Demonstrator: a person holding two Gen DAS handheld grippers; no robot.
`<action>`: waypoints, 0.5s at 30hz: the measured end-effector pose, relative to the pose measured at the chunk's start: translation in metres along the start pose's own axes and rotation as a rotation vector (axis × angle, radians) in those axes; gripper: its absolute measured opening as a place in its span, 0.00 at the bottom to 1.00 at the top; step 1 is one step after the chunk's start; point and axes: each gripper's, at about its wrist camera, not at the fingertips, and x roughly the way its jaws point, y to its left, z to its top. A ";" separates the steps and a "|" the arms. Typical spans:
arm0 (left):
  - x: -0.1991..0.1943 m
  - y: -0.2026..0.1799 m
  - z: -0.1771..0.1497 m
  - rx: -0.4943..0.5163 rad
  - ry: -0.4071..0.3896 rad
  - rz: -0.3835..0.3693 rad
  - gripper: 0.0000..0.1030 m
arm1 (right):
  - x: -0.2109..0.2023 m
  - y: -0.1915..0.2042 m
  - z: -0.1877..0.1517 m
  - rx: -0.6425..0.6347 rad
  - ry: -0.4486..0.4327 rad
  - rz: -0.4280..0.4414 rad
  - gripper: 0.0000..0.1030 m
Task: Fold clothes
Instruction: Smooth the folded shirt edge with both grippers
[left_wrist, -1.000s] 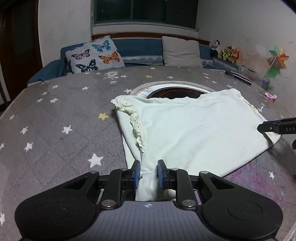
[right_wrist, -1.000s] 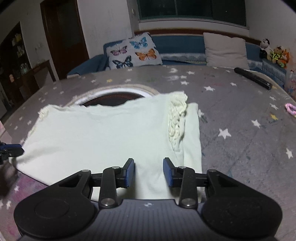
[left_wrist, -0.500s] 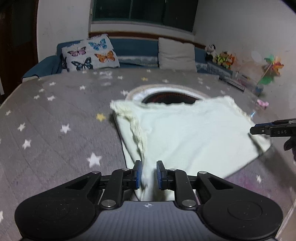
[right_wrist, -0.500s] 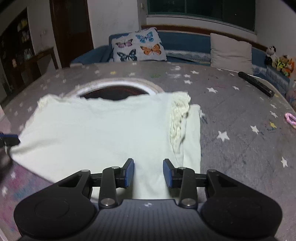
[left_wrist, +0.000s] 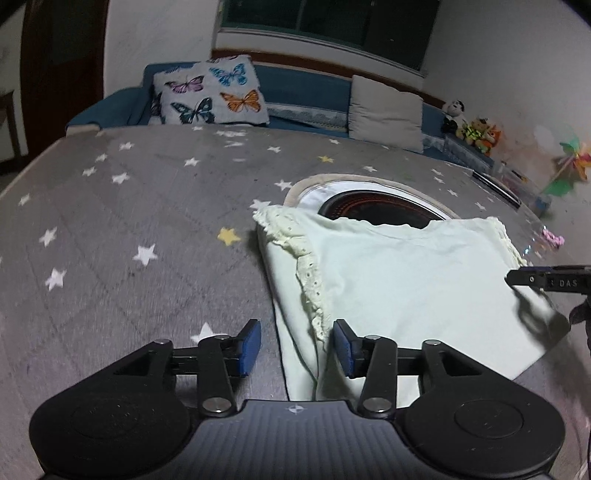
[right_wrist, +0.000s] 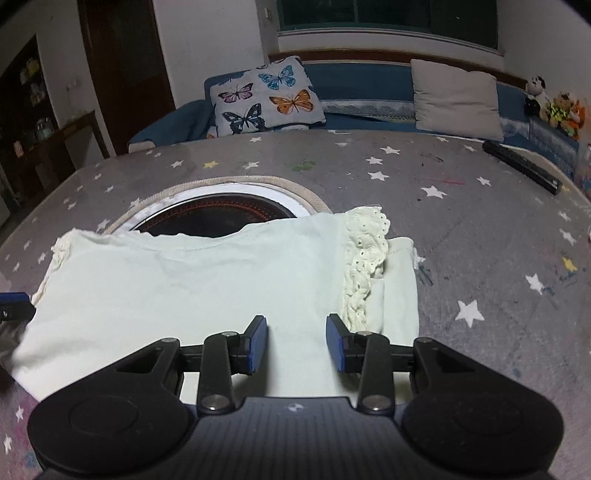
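A pale green top (left_wrist: 399, 284) with lace-trimmed sleeves lies flat on the grey star-print table cover (left_wrist: 147, 206), both sleeves folded in. In the left wrist view my left gripper (left_wrist: 297, 350) is open over the garment's near left edge, with the lace trim (left_wrist: 314, 291) between the blue pads. In the right wrist view the top (right_wrist: 192, 280) fills the middle, and my right gripper (right_wrist: 297, 343) is open and empty just above its near hem, left of the lace sleeve (right_wrist: 364, 266). The right gripper's tip (left_wrist: 546, 282) shows at the garment's right edge.
A round dark opening with a cream rim (right_wrist: 221, 210) lies in the table behind the top's neckline. A black bar (right_wrist: 522, 166) lies at the far right. A butterfly pillow (right_wrist: 266, 98) and a grey pillow (right_wrist: 456, 99) sit on the blue sofa beyond.
My left gripper has opened and let go of the garment's near left edge, which now lies flat. The right gripper stayed open and both views lifted slightly.
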 end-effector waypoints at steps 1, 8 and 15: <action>-0.001 0.000 -0.001 -0.009 0.001 -0.003 0.50 | -0.001 0.002 0.001 -0.004 0.002 -0.003 0.36; -0.008 -0.003 -0.010 -0.068 0.015 -0.023 0.66 | -0.014 0.030 0.010 -0.060 -0.010 0.026 0.43; -0.014 -0.008 -0.017 -0.073 0.010 -0.026 0.66 | -0.020 0.070 0.020 -0.140 -0.012 0.078 0.54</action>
